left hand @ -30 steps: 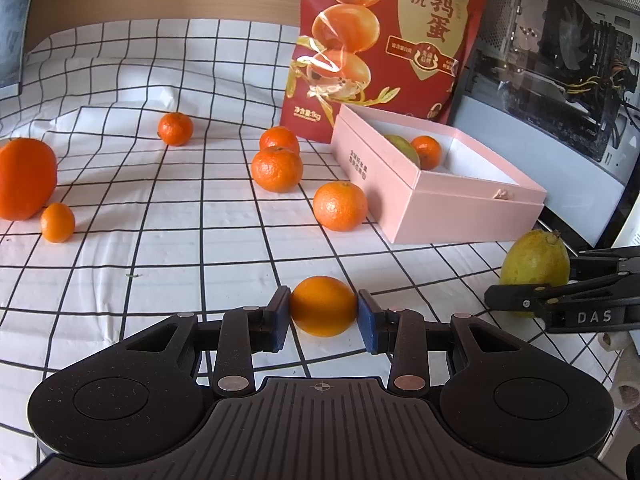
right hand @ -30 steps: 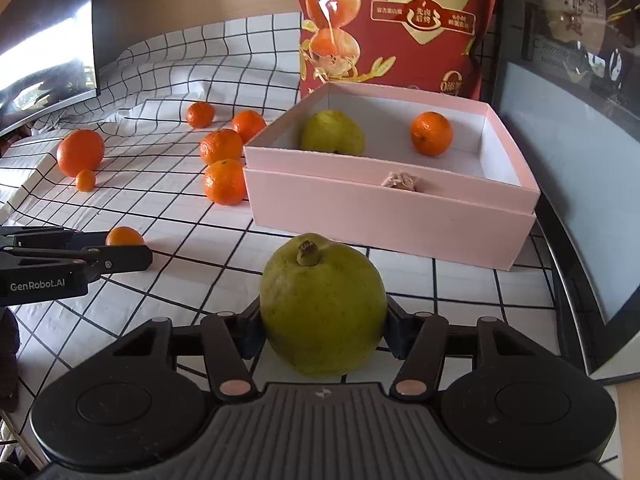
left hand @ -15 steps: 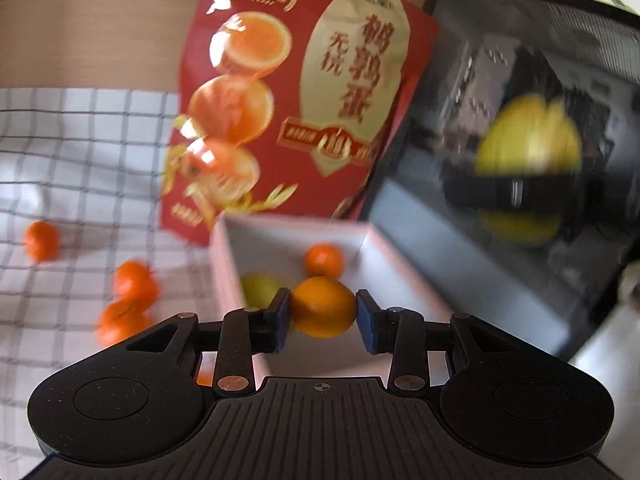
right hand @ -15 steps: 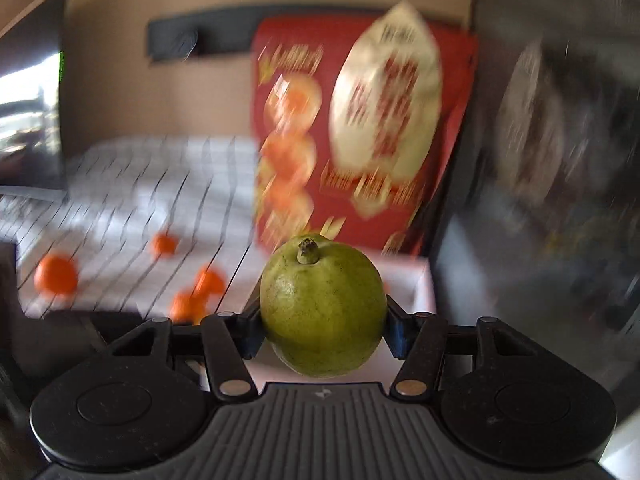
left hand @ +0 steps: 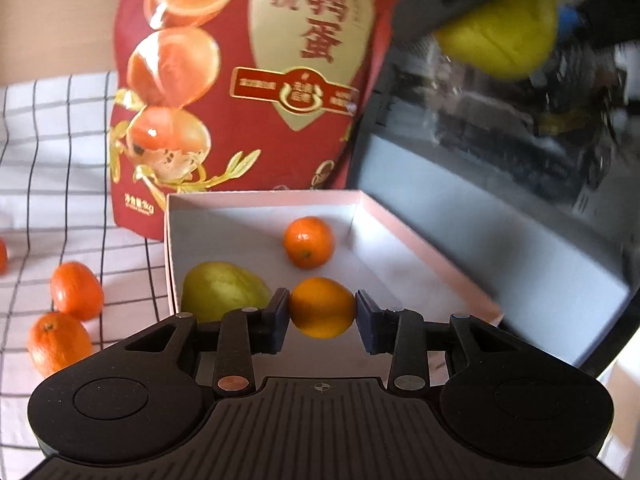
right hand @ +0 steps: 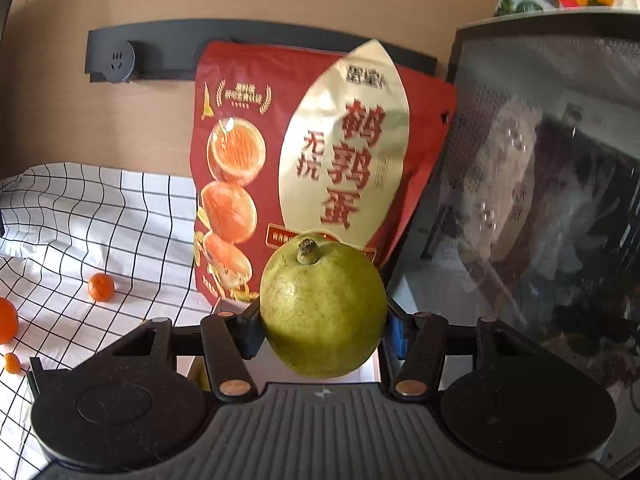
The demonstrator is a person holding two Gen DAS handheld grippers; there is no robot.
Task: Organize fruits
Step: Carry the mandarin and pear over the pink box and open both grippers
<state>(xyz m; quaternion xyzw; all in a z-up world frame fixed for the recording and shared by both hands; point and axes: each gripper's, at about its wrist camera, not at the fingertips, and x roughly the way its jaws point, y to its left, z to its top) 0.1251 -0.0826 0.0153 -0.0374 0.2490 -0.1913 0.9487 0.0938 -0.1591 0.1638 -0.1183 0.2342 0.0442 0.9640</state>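
Right gripper (right hand: pixel 322 330) clamped on upright green guava (right hand: pixel 323 310), stem end up; left gripper (left hand: pixel 322 316) clamping small orange (left hand: pixel 322 307).

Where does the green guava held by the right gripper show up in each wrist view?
Left wrist view: green guava at top right, blurred, a dark gripper across it.
Right wrist view: green guava at centre, clamped in the right gripper.
Shared landmark: the red snack bag standing behind the pink box.
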